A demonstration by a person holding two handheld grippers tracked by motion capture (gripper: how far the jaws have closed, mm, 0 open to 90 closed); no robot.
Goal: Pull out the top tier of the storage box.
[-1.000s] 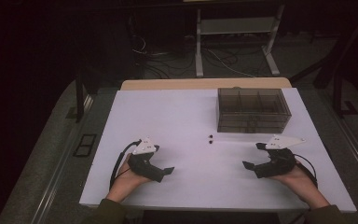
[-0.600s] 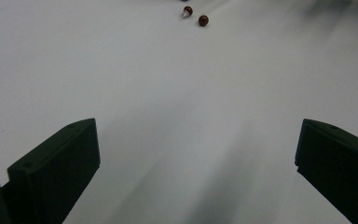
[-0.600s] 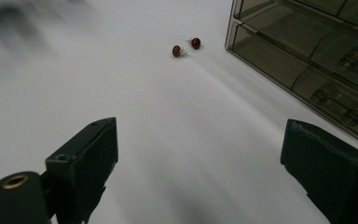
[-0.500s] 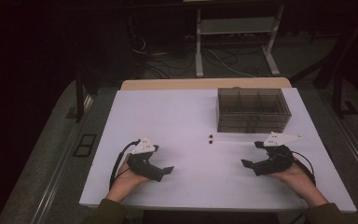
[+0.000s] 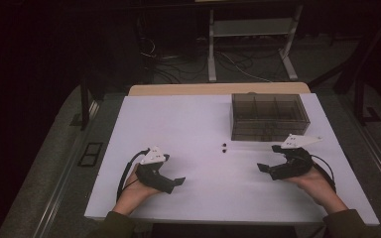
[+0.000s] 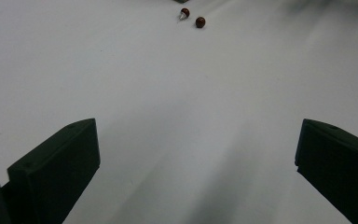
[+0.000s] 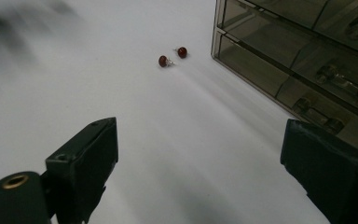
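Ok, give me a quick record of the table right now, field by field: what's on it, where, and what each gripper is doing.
surface: white table
small items: two dark red earrings, side by side, apart from the box
container: smoky clear drawer box, far right of table, drawers shut
left gripper: jaws wide apart, holding nothing, near front edge
right gripper: jaws wide apart, holding nothing, in front of the box
contact: neither gripper touches the earrings or the box

Your high view is dim: only the white worktop (image 5: pixel 203 129) catches light, and the room around it sinks into near black. In both gripper views the worktop reads pale and even, with soft shadows under the fingers (image 6: pixel 56 172). The far corners there smear into blur, and the fingers look soft.
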